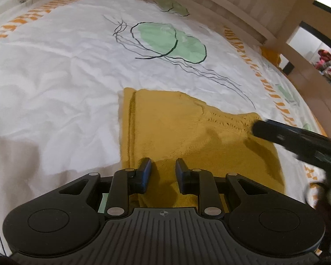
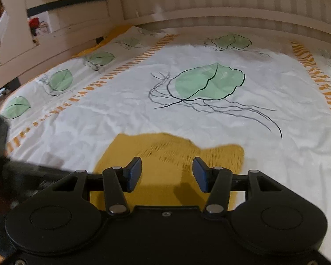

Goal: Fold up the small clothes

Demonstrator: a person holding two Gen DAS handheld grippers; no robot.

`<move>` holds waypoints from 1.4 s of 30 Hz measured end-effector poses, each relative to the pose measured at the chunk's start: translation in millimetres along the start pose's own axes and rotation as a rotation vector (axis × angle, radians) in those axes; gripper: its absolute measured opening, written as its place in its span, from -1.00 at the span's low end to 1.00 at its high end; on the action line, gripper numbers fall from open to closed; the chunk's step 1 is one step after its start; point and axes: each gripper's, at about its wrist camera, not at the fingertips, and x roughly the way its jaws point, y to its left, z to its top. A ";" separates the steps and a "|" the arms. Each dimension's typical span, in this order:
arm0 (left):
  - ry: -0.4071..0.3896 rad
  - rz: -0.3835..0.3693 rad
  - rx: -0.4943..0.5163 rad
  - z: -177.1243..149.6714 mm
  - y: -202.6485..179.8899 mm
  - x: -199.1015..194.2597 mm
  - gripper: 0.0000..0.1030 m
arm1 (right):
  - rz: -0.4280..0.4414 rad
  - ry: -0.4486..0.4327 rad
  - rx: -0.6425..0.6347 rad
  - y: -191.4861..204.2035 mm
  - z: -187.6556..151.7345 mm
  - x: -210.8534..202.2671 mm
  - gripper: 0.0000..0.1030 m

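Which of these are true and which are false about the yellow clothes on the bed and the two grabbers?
1. The yellow garment lies on a white bedsheet printed with green leaves. True.
2. The left gripper is squeezing a red sock. False: nothing is between its fingers, and the yellow garment lies under them.
3. The right gripper has a gap between its blue pads. True.
4. The garment is hanging in the air. False: it lies flat on the sheet.
5. The sheet has orange striped bands. True.
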 end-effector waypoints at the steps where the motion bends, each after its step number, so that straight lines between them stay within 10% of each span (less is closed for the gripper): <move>1: 0.000 0.000 -0.004 0.1 0.0 0.3 -0.54 | -0.006 0.012 0.003 -0.6 3.1 8.8 0.14; 11: -0.012 0.023 0.016 0.8 -5.3 2.0 -0.54 | -0.061 0.126 0.033 -9.9 2.7 86.7 0.19; 34: -0.032 0.141 0.076 59.4 -11.5 55.3 -0.38 | -0.028 0.105 0.094 -20.2 6.4 91.1 0.27; 42: -0.043 0.187 -0.100 63.2 24.3 46.7 -0.37 | -0.019 0.084 0.083 -18.2 8.5 80.7 0.39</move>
